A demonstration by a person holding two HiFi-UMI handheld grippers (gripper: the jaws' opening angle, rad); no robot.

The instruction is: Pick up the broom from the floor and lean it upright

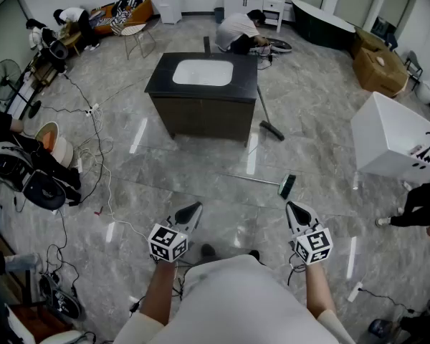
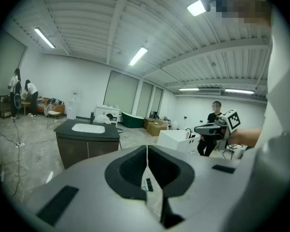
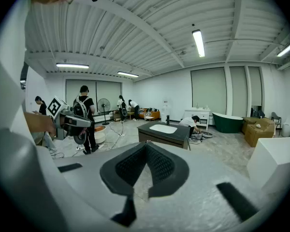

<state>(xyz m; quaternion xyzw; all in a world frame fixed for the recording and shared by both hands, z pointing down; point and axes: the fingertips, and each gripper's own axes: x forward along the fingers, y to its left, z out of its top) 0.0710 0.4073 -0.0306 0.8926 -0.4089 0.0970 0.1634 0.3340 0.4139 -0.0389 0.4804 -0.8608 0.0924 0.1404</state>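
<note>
A broom lies flat on the grey floor, its thin handle running left from a dark head. It rests a short way beyond both grippers. My left gripper hangs above the floor, left of and nearer than the broom, jaws together with nothing in them. My right gripper is just this side of the broom head, also shut and empty. In the left gripper view the pads meet at the tips, and the broom head shows through the gap below them. The right gripper view shows my right gripper shut on nothing.
A dark vanity cabinet with a white sink stands ahead, and a second broom leans on its right side. A white box is at the right. Cables and gear crowd the left. A person crouches behind the cabinet; another stands at the right.
</note>
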